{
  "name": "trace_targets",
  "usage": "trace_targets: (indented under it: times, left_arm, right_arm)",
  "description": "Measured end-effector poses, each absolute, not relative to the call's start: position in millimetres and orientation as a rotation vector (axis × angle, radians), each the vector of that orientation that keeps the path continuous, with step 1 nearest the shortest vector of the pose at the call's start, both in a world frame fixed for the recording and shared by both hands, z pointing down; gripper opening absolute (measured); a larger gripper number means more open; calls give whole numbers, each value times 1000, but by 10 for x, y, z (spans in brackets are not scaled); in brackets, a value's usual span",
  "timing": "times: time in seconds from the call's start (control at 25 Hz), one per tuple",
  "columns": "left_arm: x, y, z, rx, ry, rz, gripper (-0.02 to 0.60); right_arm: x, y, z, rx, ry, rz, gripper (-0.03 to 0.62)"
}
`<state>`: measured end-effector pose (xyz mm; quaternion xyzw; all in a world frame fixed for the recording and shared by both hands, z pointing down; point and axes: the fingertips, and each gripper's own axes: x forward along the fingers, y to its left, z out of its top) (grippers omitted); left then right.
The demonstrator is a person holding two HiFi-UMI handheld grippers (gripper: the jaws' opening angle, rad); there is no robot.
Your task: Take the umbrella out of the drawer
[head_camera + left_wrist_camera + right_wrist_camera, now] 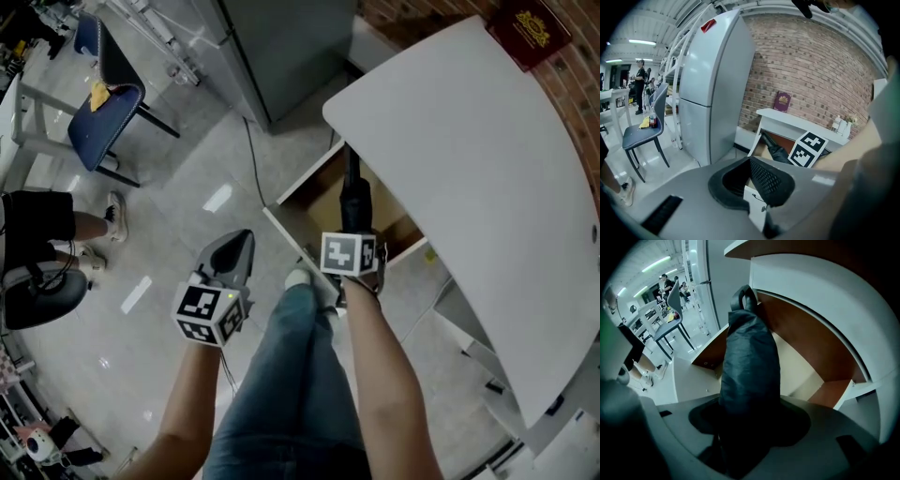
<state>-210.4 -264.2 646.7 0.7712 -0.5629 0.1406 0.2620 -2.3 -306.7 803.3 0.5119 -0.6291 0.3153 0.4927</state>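
1. Right hand-held gripper (355, 231): you have its jaws clenched on the near end of the umbrella (353, 199). In the right gripper view the black folded fabric fills the gap between them.

2. Umbrella position: it is folded, inside its black sleeve, and extends away from the jaws over the open drawer (317, 202). The drawer stands pulled out from under the near-left edge of the white table (469, 169). The strap loop sits at the umbrella's far end, close to the table edge. You cannot tell from any view whether that far end touches the drawer.

3. Left hand-held gripper (234, 249): you hold it released over the floor, left of the drawer and well apart from the umbrella. Its jaws stand slightly apart with nothing between them. Through the gap you see the white drawer front.

4. Surroundings: a maroon booklet (531, 32) lies at the far corner of the table, by the brick wall. A grey refrigerator (281, 47) stands beyond the drawer, and a blue chair (105, 117) stands on the floor at far left.
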Motion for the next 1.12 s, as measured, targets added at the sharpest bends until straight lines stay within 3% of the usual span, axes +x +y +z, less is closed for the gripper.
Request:
trace_targets:
  times: [1.12]
  left_arm:
    - [-1895, -2347, 4986, 2184, -1586, 339, -2]
  right_arm:
    - [-18, -2480, 6385, 931, -1747, 572, 253]
